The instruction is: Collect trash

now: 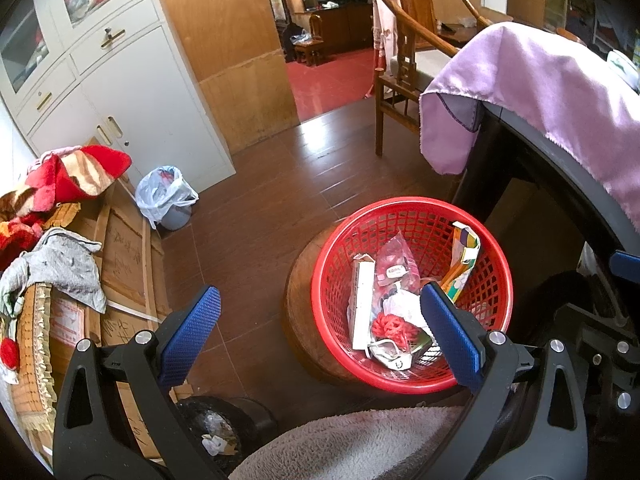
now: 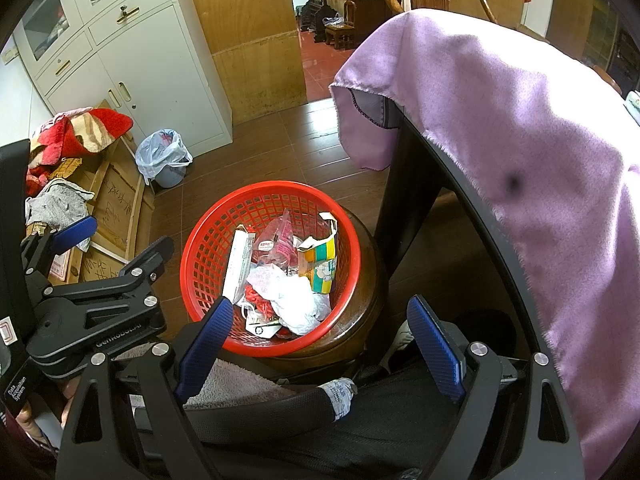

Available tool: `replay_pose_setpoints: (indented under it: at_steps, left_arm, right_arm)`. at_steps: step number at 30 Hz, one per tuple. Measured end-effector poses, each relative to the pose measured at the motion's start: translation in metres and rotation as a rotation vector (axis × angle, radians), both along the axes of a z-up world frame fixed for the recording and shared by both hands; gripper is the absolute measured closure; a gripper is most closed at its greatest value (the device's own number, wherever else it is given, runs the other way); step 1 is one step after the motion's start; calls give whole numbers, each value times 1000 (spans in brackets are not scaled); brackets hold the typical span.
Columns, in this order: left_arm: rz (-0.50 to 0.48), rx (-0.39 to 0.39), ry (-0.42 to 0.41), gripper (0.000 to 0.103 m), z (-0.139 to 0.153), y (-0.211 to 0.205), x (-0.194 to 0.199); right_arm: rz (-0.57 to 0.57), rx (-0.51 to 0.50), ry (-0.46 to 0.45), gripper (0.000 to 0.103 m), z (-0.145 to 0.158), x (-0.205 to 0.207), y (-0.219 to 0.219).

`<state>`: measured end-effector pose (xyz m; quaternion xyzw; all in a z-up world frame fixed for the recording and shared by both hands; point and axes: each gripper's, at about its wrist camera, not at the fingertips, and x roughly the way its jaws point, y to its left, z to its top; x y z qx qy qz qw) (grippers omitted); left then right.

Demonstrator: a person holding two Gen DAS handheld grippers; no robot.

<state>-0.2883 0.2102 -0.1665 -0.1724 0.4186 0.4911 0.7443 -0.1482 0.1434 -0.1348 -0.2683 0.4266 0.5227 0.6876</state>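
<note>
Now: 1 red basket (image 2: 208, 248) | 2 hand-held grippers, both agape | 1 stool (image 2: 360, 332)

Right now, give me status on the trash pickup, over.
Left claw open, empty. Right claw open, empty. Red basket holds wrappers, sits on wooden stool. Nothing blocking.

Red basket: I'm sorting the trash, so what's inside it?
The red basket holds a white box, pink bag, colourful carton, white plastic and red netting. Anything beneath is covered.
</note>
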Motion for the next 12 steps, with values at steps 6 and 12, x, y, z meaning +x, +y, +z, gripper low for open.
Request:
replay_pose_setpoints:
  at_steps: [6,12]
  left_arm:
    - [-8,8,9,7,2,0,1]
    - [1,-8,2,7,2,6,0]
  right_arm:
    - [0,0,0,16,0,0,0]
    - [0,0,0,16,0,1,0]
